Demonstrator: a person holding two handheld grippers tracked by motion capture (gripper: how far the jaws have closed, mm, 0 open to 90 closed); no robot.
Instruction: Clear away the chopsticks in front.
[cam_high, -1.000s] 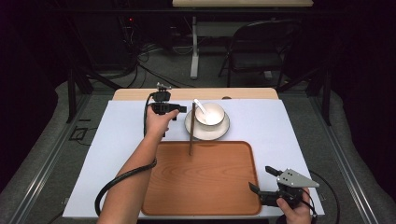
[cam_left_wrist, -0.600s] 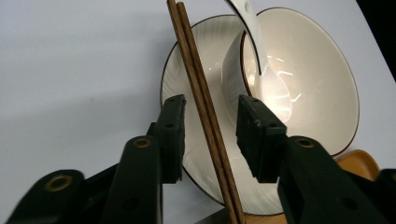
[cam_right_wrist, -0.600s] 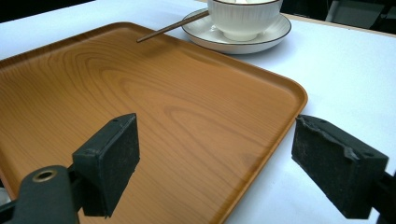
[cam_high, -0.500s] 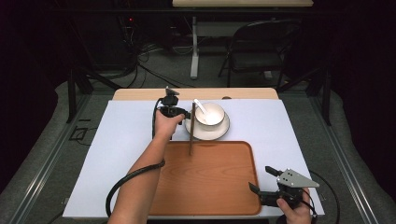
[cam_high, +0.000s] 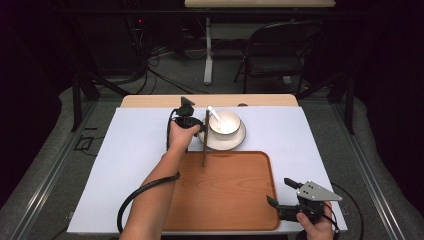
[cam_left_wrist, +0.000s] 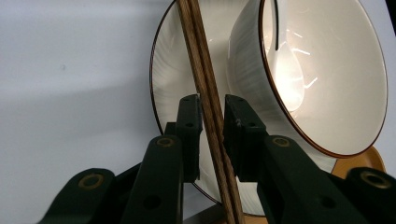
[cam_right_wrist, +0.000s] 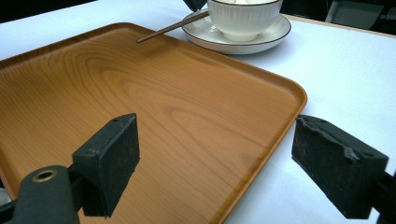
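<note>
A pair of dark wooden chopsticks (cam_high: 204, 145) slants from beside the white bowl (cam_high: 226, 122) down to the far edge of the wooden tray (cam_high: 225, 200). My left gripper (cam_high: 202, 124) is shut on their upper part. In the left gripper view the jaws clamp the chopsticks (cam_left_wrist: 205, 79) just in front of the saucer (cam_left_wrist: 170, 79) and bowl (cam_left_wrist: 327, 70). A white spoon (cam_high: 214, 113) stands in the bowl. My right gripper (cam_high: 281, 195) is open at the tray's near right corner, its jaws wide apart over the tray (cam_right_wrist: 140, 93).
The bowl sits on a saucer (cam_high: 239, 141) just beyond the tray, on a white table cover (cam_high: 135, 160). A black cable (cam_high: 135, 200) trails along the left forearm. Behind the table are a chair (cam_high: 272, 55) and desk legs.
My left hand has shifted slightly right, closer to the bowl, still holding the chopsticks, which stay in nearly the same place. The right gripper has not moved.
</note>
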